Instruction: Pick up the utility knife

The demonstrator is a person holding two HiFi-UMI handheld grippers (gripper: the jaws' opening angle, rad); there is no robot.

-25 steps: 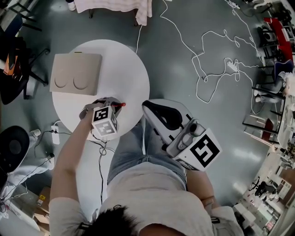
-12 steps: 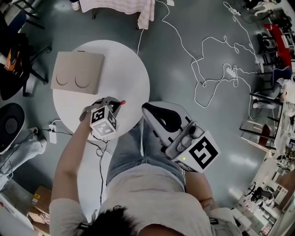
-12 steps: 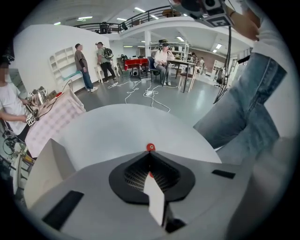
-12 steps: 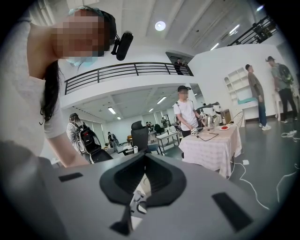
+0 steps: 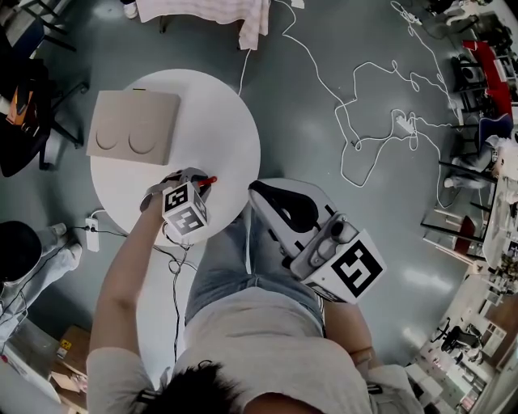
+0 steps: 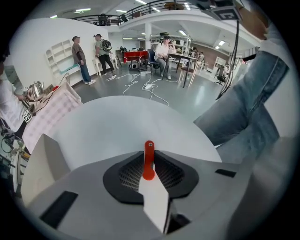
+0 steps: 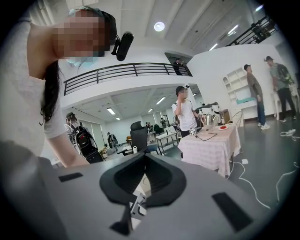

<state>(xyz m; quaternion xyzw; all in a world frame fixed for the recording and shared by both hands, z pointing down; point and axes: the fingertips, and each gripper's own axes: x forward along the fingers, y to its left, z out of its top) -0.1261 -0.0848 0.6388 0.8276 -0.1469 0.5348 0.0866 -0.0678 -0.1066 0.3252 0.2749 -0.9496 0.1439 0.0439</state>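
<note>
Grips the utility knife (image 6: 153, 194) in the left gripper (image 6: 148, 152), jaws pressed onto the flat white body, the slim red end poking forward past ribbed black pads. Hangs at the near edge of the round, smooth white worktop (image 5: 222, 113); cannot tell whether touching the surface. Shares that worktop with a flat, matte beige board (image 5: 133, 124) marked by two shallow round dents, well apart at the far left. Holds the right gripper (image 5: 257, 191) off the worktop, just beside its rim and above a denim-clad leg (image 5: 227, 259), jaws brought together and empty. Beyond: loose white cable (image 5: 356, 89) looping over glossy grey floor, checked cloth (image 5: 243, 16) hanging at the far side, power strip (image 5: 95, 234) by the worktop's left edge.
</note>
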